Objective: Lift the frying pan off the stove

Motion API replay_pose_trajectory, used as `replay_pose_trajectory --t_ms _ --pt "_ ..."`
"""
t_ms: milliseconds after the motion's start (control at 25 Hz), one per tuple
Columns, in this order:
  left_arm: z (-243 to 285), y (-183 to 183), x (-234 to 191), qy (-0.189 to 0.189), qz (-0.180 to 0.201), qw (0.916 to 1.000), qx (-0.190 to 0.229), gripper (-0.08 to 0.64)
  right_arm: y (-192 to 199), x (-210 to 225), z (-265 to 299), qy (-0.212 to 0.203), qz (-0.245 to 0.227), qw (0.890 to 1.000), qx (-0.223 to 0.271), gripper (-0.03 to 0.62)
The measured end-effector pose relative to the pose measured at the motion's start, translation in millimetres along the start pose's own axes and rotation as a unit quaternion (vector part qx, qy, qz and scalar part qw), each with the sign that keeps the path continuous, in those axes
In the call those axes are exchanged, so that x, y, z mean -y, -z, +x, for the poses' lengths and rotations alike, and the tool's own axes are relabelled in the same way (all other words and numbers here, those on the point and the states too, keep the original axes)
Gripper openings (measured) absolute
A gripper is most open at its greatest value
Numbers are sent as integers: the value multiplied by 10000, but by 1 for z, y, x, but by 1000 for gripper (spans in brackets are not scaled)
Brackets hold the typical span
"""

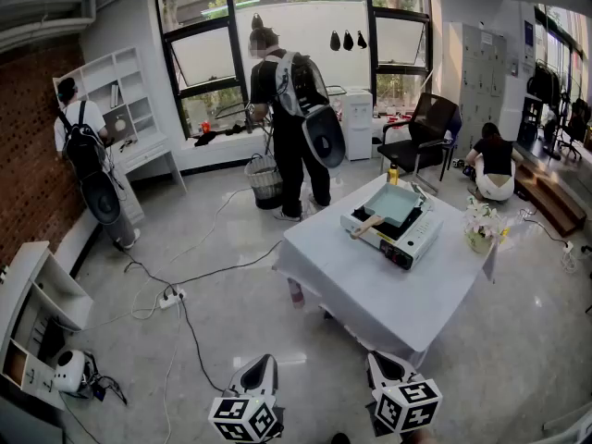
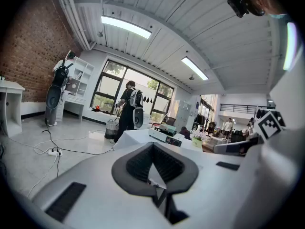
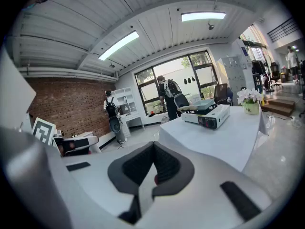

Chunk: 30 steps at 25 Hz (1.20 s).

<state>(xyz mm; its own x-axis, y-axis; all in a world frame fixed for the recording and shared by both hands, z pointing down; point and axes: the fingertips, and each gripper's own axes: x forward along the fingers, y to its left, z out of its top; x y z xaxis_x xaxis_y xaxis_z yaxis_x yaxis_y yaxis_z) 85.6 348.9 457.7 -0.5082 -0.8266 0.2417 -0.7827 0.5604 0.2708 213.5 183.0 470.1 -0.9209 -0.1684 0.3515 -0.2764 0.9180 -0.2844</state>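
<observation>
A square pale-green frying pan (image 1: 392,203) with a wooden handle sits on a white portable stove (image 1: 396,231) on the white-clothed table (image 1: 370,285). In the right gripper view the pan (image 3: 202,106) and stove (image 3: 208,117) lie far ahead on the table (image 3: 224,140). In the left gripper view the stove (image 2: 164,135) is small and distant. My left gripper (image 1: 257,374) and right gripper (image 1: 388,368) are at the bottom of the head view, short of the table's near corner. Both are shut and empty, the left (image 2: 153,149) and the right (image 3: 153,150) alike.
A vase of white flowers (image 1: 480,227) stands at the table's right edge, a yellow bottle (image 1: 393,174) behind the stove. A person with a backpack (image 1: 289,118) stands beyond the table by a basket (image 1: 265,179). A power strip (image 1: 170,297) and cables cross the floor at left. A black chair (image 1: 424,135) stands behind.
</observation>
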Motion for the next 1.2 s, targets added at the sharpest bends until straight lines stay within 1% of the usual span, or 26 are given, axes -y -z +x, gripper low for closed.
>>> replay_pose_trajectory --t_ms 160,400,600,880,920,1000,1080,1200 --pt "21 -5 6 35 117 9999 69 11 -12 13 8 48 -133 9998 164 0" --pt "30 -5 16 33 205 9998 68 11 -10 16 13 -33 -174 9998 132 0" --pt "32 -3 15 -18 211 9998 57 13 -8 13 17 -149 -198 9996 126 0" --pt "38 0 17 -23 138 9999 94 15 -12 23 20 -296 -99 9993 193 3" --pt "38 2 17 -42 135 9999 86 17 -12 24 20 -304 -76 9993 188 8" --pt "39 4 18 -57 115 9999 72 20 -13 27 21 -330 -52 9993 195 42" --pt "42 5 20 -49 91 9999 53 51 -17 29 22 -379 -13 9990 216 75" --pt "47 6 22 -70 90 9999 46 64 -19 34 24 -470 112 9986 200 104"
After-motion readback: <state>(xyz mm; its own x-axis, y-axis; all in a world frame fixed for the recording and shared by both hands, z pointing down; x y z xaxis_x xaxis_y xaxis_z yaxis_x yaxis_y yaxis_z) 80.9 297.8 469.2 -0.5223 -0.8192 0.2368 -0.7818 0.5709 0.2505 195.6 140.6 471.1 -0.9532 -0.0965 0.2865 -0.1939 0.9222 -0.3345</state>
